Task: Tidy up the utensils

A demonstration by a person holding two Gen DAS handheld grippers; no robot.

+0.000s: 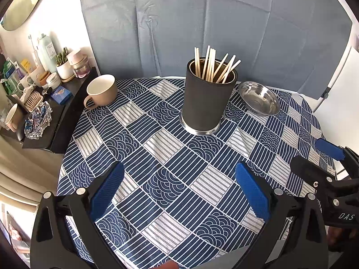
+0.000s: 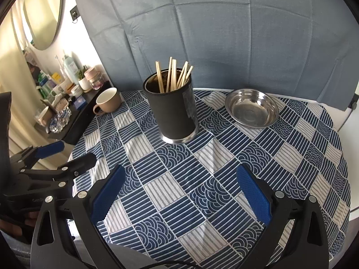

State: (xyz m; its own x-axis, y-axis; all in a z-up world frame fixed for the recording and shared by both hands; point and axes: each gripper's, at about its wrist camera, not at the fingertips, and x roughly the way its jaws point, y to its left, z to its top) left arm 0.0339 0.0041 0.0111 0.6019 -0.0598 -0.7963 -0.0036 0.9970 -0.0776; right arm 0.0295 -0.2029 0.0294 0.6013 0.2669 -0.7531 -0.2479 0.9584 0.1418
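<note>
While our left gripper (image 1: 179, 192) and right gripper (image 2: 179, 194) hover wide open and empty above the patterned tablecloth (image 1: 170, 157), the chopsticks (image 1: 215, 67) stand bundled in the black holder (image 1: 206, 103), seemingly gathered there for tidiness.

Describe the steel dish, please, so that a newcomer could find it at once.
On the blue patterned tablecloth, look right of the tall black holder full of chopsticks. The steel dish sits there: shallow, shiny and empty, unlike the beige mug.
</note>
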